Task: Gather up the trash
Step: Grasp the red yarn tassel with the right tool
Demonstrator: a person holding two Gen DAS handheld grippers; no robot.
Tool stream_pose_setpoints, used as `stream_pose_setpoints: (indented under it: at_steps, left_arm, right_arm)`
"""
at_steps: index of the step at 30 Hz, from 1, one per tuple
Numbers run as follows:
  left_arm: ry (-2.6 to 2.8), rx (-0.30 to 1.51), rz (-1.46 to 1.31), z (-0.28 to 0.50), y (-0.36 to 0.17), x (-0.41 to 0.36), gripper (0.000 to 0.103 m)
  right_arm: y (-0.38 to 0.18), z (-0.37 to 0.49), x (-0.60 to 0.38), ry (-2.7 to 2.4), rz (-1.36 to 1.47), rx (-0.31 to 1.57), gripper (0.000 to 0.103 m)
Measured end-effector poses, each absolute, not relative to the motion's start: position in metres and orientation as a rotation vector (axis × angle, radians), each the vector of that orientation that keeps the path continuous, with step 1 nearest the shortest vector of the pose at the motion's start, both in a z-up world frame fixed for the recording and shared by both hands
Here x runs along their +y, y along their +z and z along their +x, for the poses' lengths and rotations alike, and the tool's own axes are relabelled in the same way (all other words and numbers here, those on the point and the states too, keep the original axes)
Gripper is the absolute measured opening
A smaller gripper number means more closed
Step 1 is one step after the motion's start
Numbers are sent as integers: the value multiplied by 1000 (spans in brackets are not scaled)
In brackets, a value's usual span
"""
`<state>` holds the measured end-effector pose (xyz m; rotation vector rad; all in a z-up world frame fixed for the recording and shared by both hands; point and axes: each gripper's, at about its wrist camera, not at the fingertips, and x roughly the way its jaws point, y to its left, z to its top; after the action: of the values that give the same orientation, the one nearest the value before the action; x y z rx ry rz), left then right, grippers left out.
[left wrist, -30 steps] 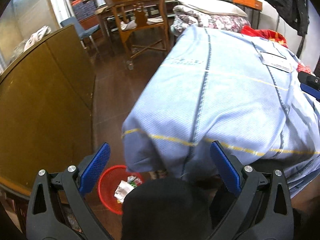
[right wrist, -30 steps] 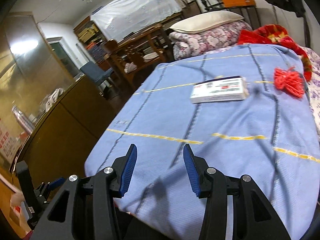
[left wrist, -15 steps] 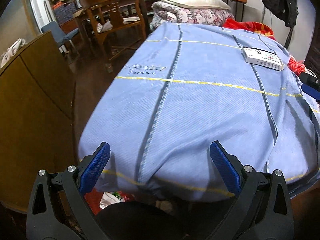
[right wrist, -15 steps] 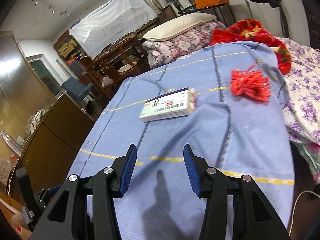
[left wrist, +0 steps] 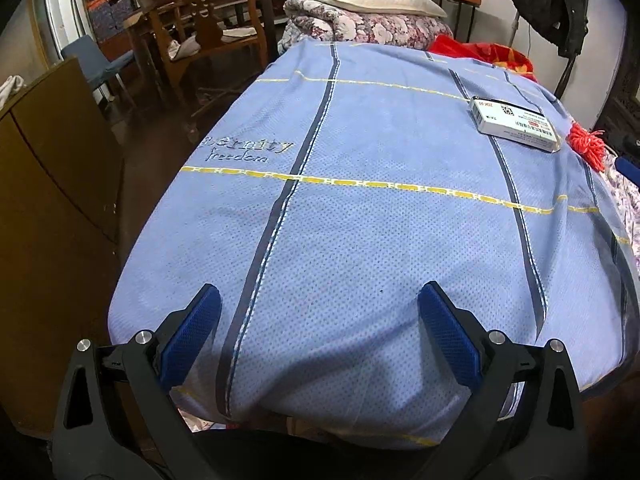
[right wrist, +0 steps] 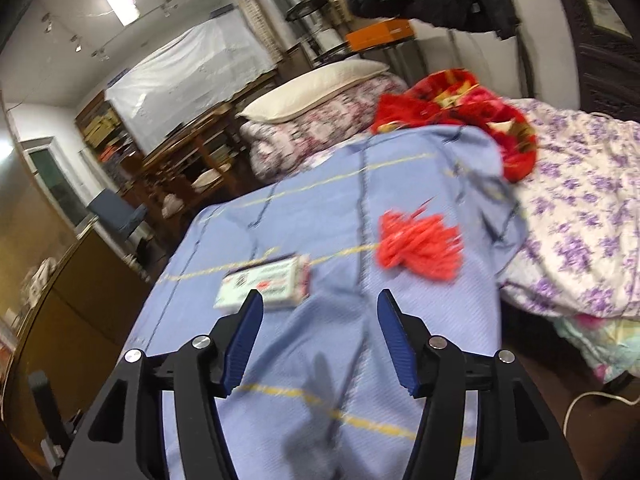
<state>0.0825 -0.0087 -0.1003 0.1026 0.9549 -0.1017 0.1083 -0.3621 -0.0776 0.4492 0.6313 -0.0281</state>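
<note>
L gripper [left wrist: 319, 312]: jaws spread wide, nothing betw them, only the blue blanket [left wrist: 360, 220] under and ahead; no contact visible. White box [left wrist: 514, 124] lies far ahead and to the right of the L jaws, red tassel bundle [left wrist: 588, 146] just beyond it. R gripper [right wrist: 320, 320]: jaws have just been opening, now about half apart, empty. Box [right wrist: 266, 286] sits just past the R gripper's left fingertip, looks apart from it; tassel [right wrist: 420, 248] ahead, a bit right, well clear. R view blurred.
</note>
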Motion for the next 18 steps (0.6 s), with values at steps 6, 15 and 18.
stream_pose_setpoints:
  at_steps: [6, 15, 18]
  left_arm:
    - [-114, 958, 95, 85, -101, -8, 97]
    - [-147, 953, 106, 87, -103, -6, 97]
    - [-148, 952, 104, 87, -103, -6, 97]
  right_arm:
    - [-76, 137, -385, -182, 359, 636, 76]
    - [-105, 192, -389, -150, 344, 777, 44]
    - [-104, 196, -371, -74, 333, 774, 39]
